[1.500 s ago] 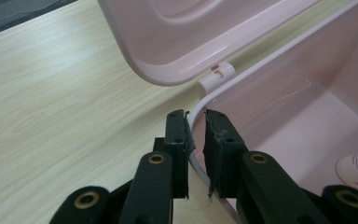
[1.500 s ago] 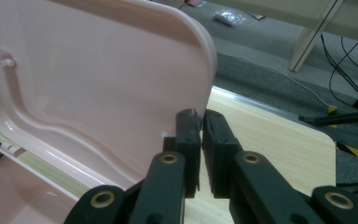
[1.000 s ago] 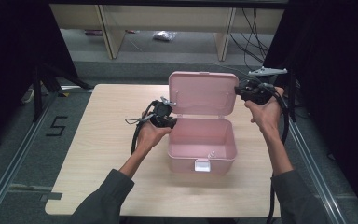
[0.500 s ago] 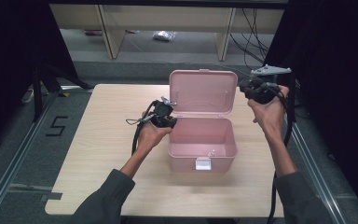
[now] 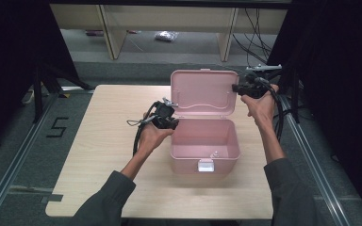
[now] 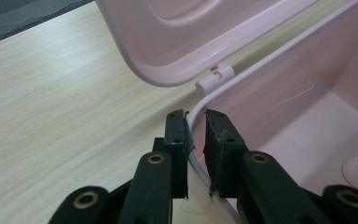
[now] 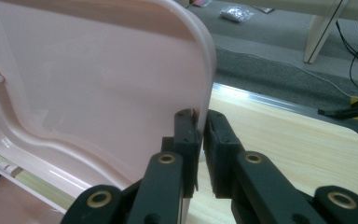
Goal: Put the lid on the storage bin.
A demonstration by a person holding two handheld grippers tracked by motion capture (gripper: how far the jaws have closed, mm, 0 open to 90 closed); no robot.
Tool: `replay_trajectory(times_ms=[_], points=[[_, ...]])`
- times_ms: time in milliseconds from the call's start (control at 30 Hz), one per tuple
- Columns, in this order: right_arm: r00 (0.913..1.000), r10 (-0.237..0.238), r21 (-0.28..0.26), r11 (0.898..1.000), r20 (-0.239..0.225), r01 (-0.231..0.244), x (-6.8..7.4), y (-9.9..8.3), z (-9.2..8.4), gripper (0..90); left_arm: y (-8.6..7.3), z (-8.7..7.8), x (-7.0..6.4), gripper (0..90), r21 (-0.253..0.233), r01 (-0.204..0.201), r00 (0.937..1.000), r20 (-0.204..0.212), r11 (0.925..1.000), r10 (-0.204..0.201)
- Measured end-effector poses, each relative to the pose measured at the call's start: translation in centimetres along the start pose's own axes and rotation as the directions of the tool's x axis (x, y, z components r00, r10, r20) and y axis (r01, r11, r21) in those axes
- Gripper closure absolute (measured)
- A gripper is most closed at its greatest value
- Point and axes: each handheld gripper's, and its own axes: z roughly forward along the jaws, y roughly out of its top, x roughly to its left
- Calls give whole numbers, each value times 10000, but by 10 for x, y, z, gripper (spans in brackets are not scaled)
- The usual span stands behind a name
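The pink plastic box (image 5: 205,141) sits mid-bench on the pale wooden bench (image 5: 99,141), its rounded pink hinged lid (image 5: 202,94) standing upright at the far edge. The left claw (image 6: 196,135) is narrowed onto the box's left rim, steadying it. The right claw (image 7: 199,128) pinches the lid's right edge, so the lid likely swings forward and down over the box.

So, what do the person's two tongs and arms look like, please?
Both tongs are black. The left tongs have two flat, square-ended jaws on arms with brass-coloured rivets; so do the right tongs. A black cable loops from the left one, and another hangs from the right, which carries a grey plate on top. The sleeves are dark grey.
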Motion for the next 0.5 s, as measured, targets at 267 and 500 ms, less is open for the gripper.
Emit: replay_trajectory(times_ms=[267, 500], points=[[9998, -199, -28, 9998, 89, 199, 2, -1, -6, 848, 0, 0, 0, 791, -15, 42, 10000, -9, 10000, -42], [9982, -535, -173, 9984, 271, 540, 9, -3, -13, 846, -1, 0, 0, 791, -55, 144, 9999, 1, 9999, -144]])
